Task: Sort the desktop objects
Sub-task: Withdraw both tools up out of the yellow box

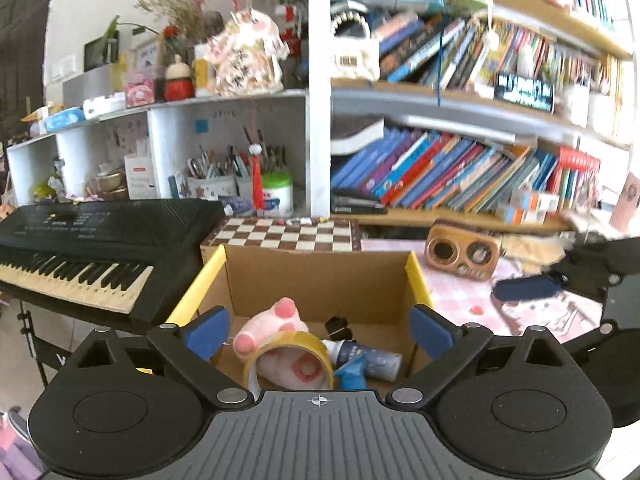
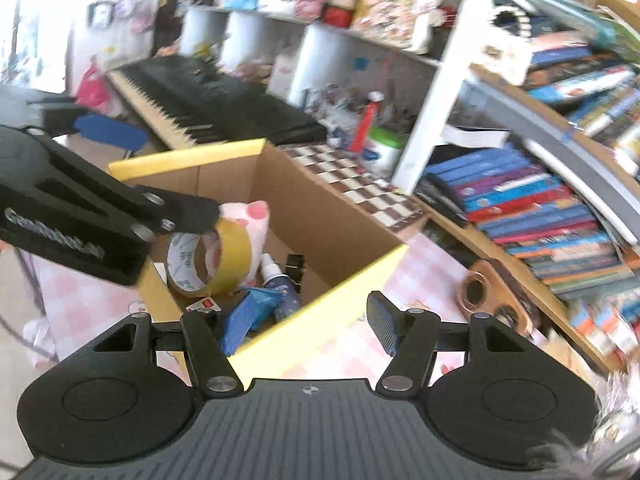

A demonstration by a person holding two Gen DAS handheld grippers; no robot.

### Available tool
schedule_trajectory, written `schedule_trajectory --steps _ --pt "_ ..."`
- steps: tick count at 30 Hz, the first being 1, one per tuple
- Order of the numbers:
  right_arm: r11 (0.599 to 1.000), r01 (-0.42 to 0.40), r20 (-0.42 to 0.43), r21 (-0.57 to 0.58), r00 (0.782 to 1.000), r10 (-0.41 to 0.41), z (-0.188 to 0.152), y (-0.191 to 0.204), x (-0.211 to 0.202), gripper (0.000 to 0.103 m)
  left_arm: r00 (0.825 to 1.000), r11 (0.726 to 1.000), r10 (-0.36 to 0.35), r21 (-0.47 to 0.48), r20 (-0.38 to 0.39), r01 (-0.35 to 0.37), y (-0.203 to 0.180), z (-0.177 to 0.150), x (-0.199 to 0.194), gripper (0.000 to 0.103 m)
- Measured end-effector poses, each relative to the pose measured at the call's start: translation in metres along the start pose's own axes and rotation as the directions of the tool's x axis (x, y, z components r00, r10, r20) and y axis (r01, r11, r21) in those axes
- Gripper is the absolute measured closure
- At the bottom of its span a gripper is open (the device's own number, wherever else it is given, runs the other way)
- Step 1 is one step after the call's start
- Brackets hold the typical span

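Note:
An open cardboard box with yellow rims stands on the desk. Inside lie a pink plush toy, a yellow tape roll, a small spray bottle, a blue packet and a black binder clip. My left gripper hangs open over the box, above the tape and plush, holding nothing. My right gripper is open over the box's near right rim, empty; one of its blue pads shows in the left wrist view.
A black keyboard sits left of the box, a chessboard behind it. A wooden speaker rests on the pink checked cloth at the right. Crowded bookshelves rise behind.

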State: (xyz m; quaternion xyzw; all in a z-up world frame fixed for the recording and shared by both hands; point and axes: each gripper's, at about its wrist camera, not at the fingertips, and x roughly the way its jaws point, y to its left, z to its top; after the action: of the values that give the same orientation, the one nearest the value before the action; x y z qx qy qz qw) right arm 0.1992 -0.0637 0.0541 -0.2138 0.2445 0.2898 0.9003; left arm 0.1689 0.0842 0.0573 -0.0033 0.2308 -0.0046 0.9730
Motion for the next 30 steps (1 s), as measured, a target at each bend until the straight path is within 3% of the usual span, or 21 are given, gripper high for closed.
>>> schedule_trajectory --steps 6,14,17,19,30 --pt "0.984 0.086 0.042 0.156 0.995 -0.094 -0.016 0.001 -0.044 0.042 0.998 0.999 0.0 -0.046 0.061 0.003 0.005 -0.007 -0.04 0.004" --pt "0.94 0.14 0.069 0.31 0.983 -0.169 -0.045 0.019 -0.098 0.042 0.995 1.0 -0.013 -0.006 0.1 0.014 0.0 -0.018 -0.085 0.003" --pt "0.912 0.188 0.061 0.366 0.972 -0.226 -0.057 0.027 -0.113 0.03 0.993 1.0 0.0 -0.008 0.12 0.001 -0.005 -0.024 -0.098 0.001" --pt "0.896 0.215 0.049 0.389 0.966 -0.253 -0.066 0.033 -0.122 0.028 0.991 1.0 0.021 -0.001 0.128 -0.021 -0.009 -0.03 -0.104 0.0" --pt "0.815 0.316 -0.033 0.486 0.938 -0.344 -0.113 0.059 -0.158 0.022 0.997 1.0 0.031 0.004 0.07 -0.031 -0.034 -0.067 -0.119 0.0"
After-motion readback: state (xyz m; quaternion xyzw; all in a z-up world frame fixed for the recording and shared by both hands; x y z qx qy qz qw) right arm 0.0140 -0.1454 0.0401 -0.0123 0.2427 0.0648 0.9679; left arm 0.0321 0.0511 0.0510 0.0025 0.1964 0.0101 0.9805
